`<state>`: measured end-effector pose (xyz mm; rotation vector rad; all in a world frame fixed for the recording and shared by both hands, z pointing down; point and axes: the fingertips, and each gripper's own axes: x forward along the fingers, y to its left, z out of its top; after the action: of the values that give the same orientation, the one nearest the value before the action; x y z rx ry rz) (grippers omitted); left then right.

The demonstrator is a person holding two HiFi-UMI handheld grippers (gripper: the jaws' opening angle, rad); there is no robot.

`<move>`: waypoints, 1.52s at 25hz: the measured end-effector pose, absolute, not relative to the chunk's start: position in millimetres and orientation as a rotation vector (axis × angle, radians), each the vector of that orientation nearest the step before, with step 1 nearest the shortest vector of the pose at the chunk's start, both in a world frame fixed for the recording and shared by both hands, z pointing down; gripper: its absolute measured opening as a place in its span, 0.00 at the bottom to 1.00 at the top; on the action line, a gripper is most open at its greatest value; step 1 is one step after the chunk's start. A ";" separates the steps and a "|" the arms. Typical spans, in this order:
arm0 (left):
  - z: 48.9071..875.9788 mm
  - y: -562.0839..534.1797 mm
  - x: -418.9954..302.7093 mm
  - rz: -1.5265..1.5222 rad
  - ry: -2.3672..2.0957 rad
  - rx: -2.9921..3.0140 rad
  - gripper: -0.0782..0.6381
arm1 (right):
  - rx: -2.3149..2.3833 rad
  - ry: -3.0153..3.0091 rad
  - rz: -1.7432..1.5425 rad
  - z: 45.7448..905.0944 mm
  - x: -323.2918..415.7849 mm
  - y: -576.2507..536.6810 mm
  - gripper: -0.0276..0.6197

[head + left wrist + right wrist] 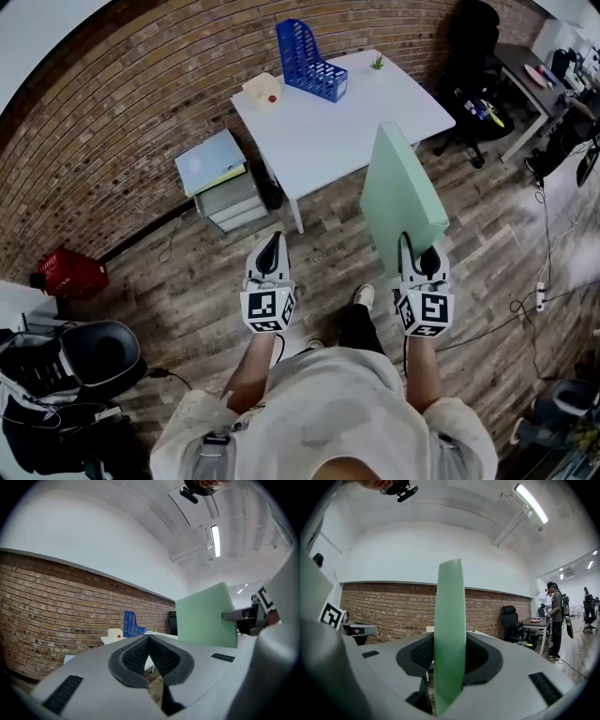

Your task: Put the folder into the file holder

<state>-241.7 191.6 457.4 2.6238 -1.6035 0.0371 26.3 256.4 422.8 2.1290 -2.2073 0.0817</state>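
**While folder rides in right hand-held gripper, file holder sits well ahead on desk**

Since the right hand-held gripper [418, 251] is clamped on the green folder [398, 192], that hand owns the coming move. Its own view shows both pads pressed on the folder's lower edge. The folder stands upright, edge-on to the camera, with its flat faces running along the line the gripper points.

Left hand-held gripper [270, 247] is closed on nothing, pads meeting at the tips in its own view. It is held level beside the right one, apart from the folder.

The blue file holder [309, 61] stands at the far left corner of the white desk [347, 127], well apart from both grippers. From the folder it lies ahead and to the left. Its long axis runs diagonally in the head view, tall back at far left, low front toward near right. A cream box [262, 89] sits just beside it on the left.

Judgement: carry phase, insertion not yet started. The left gripper is slightly closer across to the holder, but it is empty. The right hand has to go forward and leftward. The folder's plane probably has to turn to line up with the holder's diagonal slot before lowering in. Risk is the folder's edge catching the holder's wall.
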 end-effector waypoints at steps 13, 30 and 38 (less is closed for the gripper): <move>437.8 97.1 -136.7 0.135 -1.554 2.695 0.13 | 2.125 -2.185 0.078 423.9 119.1 168.0 0.30; 441.6 1.2 33.8 0.190 -1.355 2.795 0.13 | 2.269 -2.092 0.145 431.5 265.5 102.6 0.30; 438.6 -4.7 66.7 0.186 -1.377 2.801 0.13 | 2.301 -2.111 0.171 434.4 300.0 99.2 0.30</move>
<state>66.7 -4.7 438.6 2.8012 -1.3770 0.1862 300.0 99.2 434.4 2.3008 -2.1105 0.1711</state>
